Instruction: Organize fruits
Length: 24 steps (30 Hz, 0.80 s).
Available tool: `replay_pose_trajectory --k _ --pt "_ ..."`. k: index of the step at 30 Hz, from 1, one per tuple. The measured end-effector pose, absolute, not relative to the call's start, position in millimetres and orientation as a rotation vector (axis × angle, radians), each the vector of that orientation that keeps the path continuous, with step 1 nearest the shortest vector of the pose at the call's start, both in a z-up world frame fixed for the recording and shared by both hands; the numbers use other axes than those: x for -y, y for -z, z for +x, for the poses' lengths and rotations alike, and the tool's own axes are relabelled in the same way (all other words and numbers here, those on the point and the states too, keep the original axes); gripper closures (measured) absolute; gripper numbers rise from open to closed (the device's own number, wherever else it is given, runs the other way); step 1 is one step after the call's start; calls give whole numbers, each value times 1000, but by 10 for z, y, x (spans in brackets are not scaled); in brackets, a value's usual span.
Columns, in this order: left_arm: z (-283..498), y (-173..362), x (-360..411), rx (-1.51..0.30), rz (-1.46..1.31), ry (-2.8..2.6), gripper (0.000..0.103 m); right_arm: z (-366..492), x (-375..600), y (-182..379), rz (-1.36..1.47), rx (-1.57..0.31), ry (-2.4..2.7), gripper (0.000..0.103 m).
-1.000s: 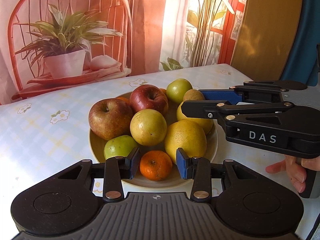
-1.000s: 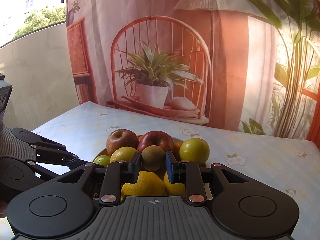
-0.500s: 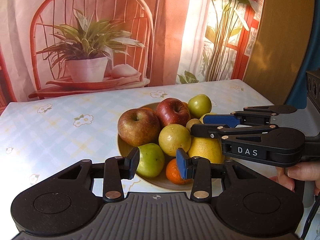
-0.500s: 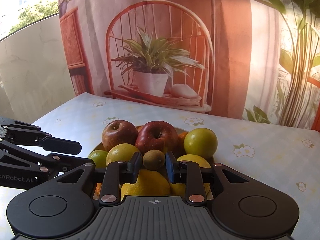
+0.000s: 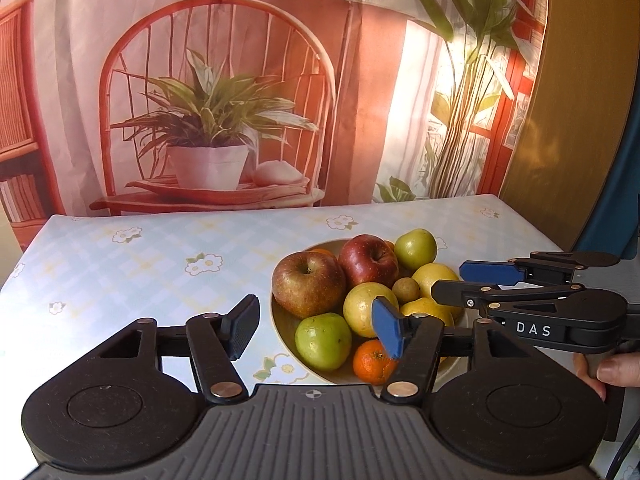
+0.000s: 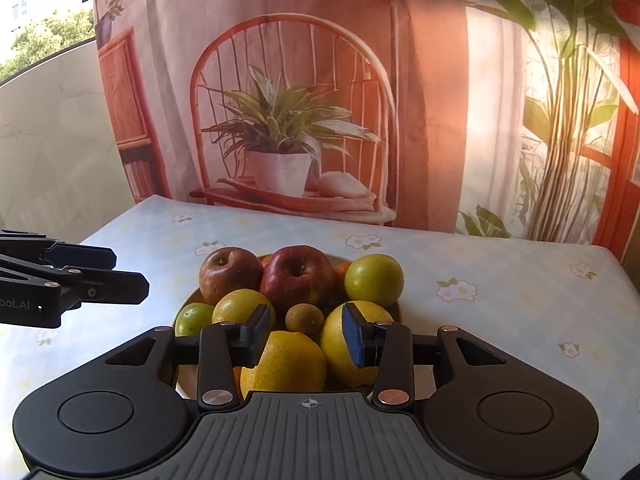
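Observation:
A pale bowl (image 5: 280,320) on the table is heaped with fruit: two red apples (image 5: 308,284), a green apple (image 5: 324,340), a mandarin (image 5: 372,362), lemons (image 6: 284,360) and a small brown fruit (image 6: 304,318). My left gripper (image 5: 316,332) hovers over the bowl's near left rim. Its jaws are opening, with nothing between them. My right gripper (image 6: 306,336) sits just above the lemons, its jaws also opening. The small brown fruit lies free on the pile just beyond its pads. From the left wrist, the right gripper (image 5: 450,280) reaches in from the right, a hand (image 5: 612,372) on its handle.
The table wears a light checked cloth with flower prints (image 5: 160,264). A printed backdrop of a chair and potted plant (image 5: 208,120) hangs behind its far edge. A wooden panel (image 5: 580,80) stands at the right. The left gripper (image 6: 130,270) shows at the left of the right wrist view.
My left gripper rose and drew back to the left off the mandarin, and its jaws spread. My right gripper's jaws parted and eased back, leaving the small brown fruit on the pile.

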<state>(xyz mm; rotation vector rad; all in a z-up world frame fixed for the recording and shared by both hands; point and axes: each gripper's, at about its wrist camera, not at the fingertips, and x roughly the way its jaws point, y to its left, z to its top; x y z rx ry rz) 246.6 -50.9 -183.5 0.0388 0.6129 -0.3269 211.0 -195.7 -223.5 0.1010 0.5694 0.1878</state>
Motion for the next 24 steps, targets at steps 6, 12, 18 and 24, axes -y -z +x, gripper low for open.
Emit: replay_pose_trajectory --k 6,12,18,24 --pt "2353 1653 403 -594 32 316 11 1875 2087 2011 162 -544 -127 17" --pt "2149 1422 273 -550 30 294 9 1607 2095 1723 173 -566 -46 1" --pt "1862 1165 190 -495 35 236 9 1283 2007 1459 170 -545 -28 1" --pt "1548 940 156 -458 52 242 9 962 1937 1228 193 -502 -20 1"
